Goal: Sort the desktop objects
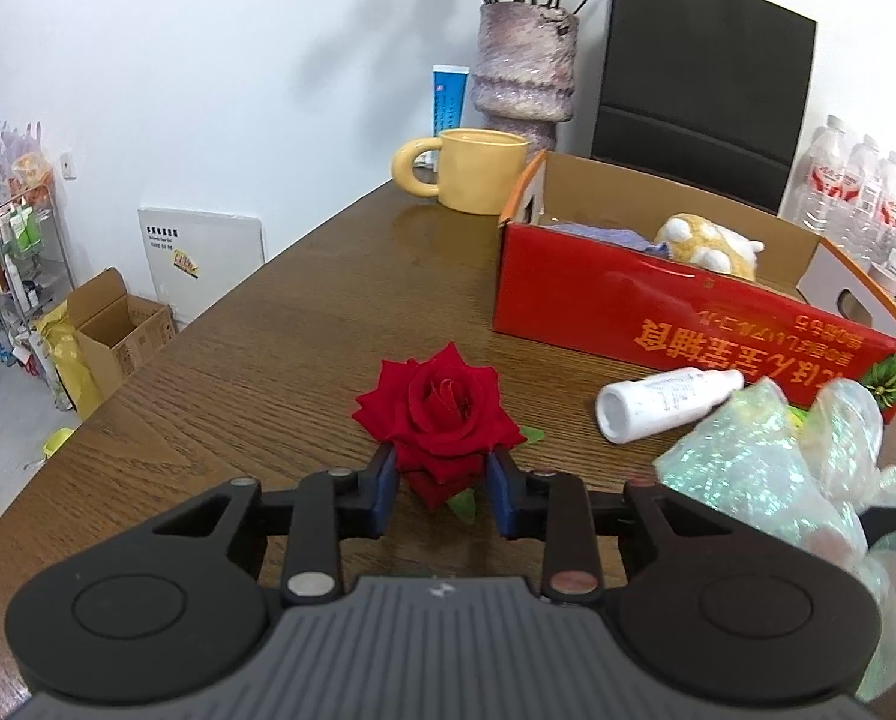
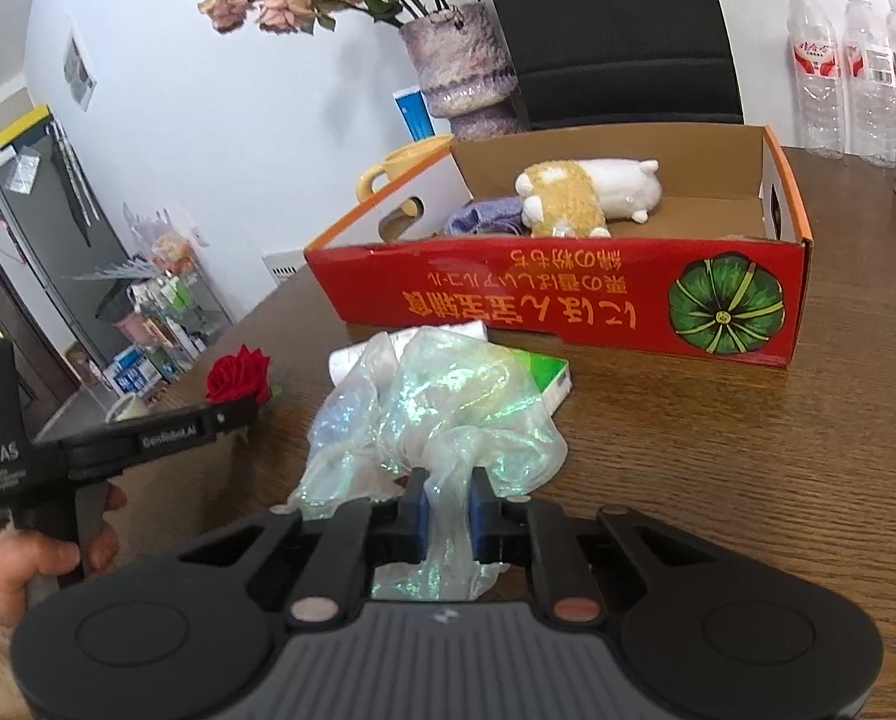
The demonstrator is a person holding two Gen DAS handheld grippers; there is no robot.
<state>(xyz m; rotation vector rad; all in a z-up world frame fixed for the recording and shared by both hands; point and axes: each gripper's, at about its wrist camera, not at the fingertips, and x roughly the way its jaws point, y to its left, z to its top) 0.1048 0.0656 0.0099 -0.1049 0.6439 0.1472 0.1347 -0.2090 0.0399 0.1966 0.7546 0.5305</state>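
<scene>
A red rose (image 1: 441, 414) lies on the wooden table (image 1: 279, 324); my left gripper (image 1: 441, 489) has its blue pads on either side of the rose's lower petals, shut on it. My right gripper (image 2: 448, 510) is shut on a bunched iridescent sheer cloth (image 2: 441, 408), which also shows in the left wrist view (image 1: 766, 456). A white bottle (image 1: 667, 402) lies on its side by the cloth. A green and white box (image 2: 553, 378) lies under the cloth. The red cardboard box (image 2: 568, 300) holds a plush toy (image 2: 574, 195) and a purple cloth (image 2: 484, 216).
A yellow mug (image 1: 478, 171), a purple vase (image 1: 523, 66) with dried flowers and a black paper bag (image 1: 706, 72) stand at the back. Water bottles (image 2: 856, 60) stand at the far right. The table's left edge drops to a floor with boxes and shelves.
</scene>
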